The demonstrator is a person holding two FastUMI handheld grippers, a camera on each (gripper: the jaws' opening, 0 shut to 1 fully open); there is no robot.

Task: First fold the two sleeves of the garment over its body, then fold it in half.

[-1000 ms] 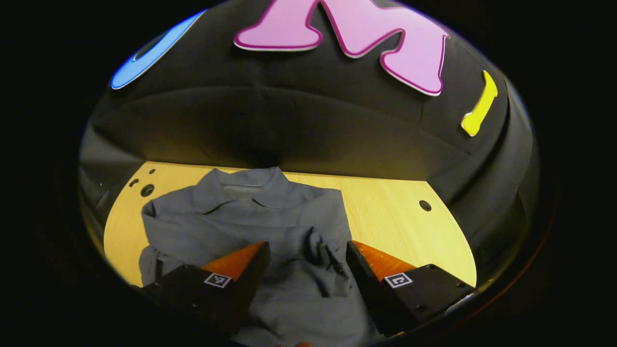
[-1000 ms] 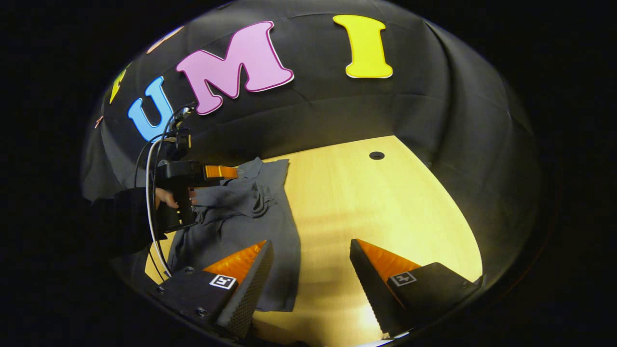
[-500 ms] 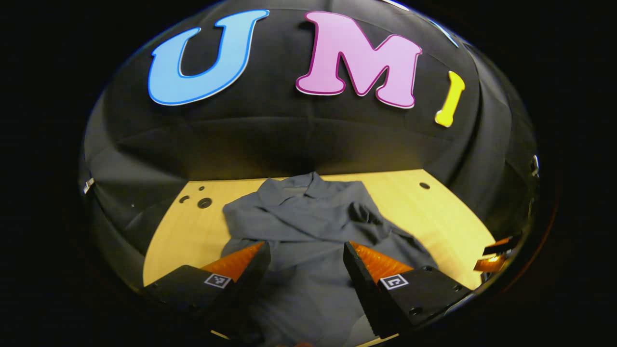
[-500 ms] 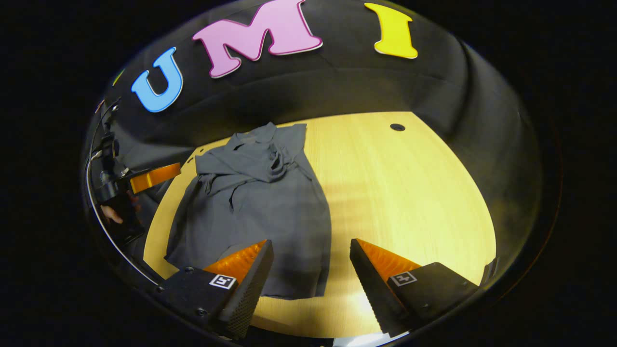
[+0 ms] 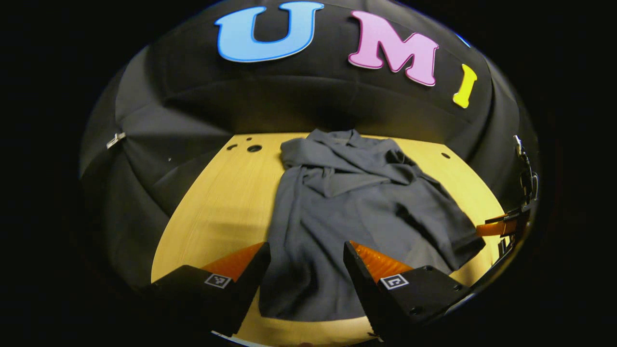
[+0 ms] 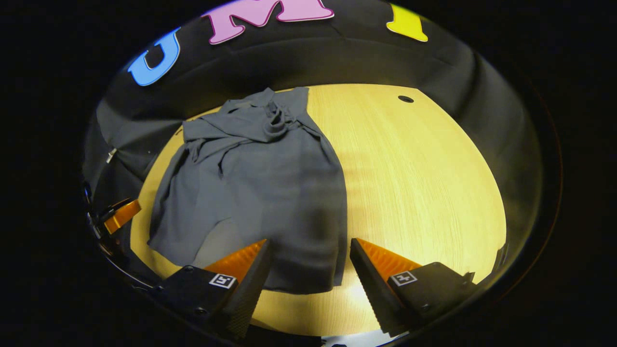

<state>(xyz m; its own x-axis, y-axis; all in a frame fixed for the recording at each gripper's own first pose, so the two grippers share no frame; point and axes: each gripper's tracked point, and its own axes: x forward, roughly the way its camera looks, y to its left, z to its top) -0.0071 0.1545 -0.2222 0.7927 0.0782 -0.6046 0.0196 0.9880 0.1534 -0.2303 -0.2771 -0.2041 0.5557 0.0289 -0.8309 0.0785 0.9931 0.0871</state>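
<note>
Left gripper view shows the grey shirt (image 5: 356,217) lying on the wooden table (image 5: 217,202), both sleeves (image 5: 337,164) already crossed over its body. Both the left gripper (image 5: 304,270) and right gripper (image 6: 308,267) hang above the hem with jaws wide apart, holding nothing, probably ready for the half fold.

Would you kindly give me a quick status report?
Left gripper open, right gripper open, both empty. Grey garment flat on table, sleeves folded over body; half-fold not yet done. Nothing in the way.
</note>
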